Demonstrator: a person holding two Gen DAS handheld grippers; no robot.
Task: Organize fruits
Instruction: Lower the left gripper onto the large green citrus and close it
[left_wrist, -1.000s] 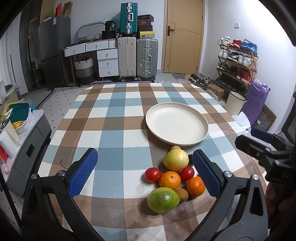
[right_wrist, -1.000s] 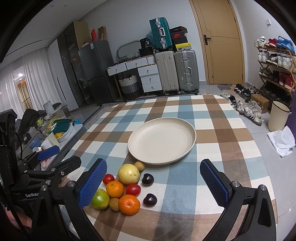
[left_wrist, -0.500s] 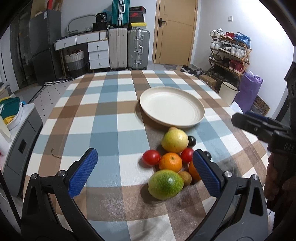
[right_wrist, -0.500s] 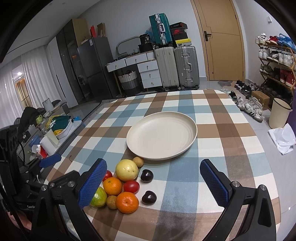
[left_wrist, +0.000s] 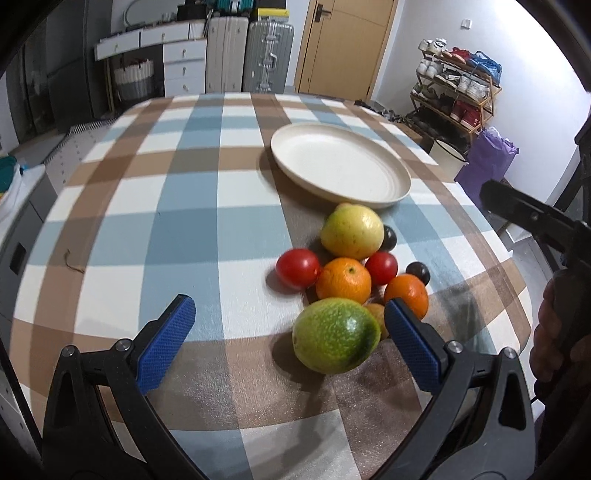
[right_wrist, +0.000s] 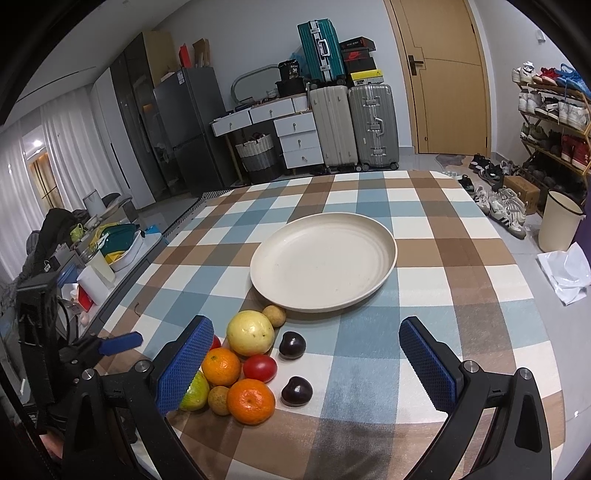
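The left tool (left_wrist: 288, 328), pads apart, has dropped toward the mottled green round fruit (left_wrist: 335, 335) by its right pad; right tool (right_wrist: 308, 363) gapes too; cream round plate (right_wrist: 325, 260) ahead awaits fruit.

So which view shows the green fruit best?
The left wrist view: the green fruit lies whole and close, just ahead of the open left tongs. In the right wrist view, only a sliver shows behind a blue pad of the right tongs.
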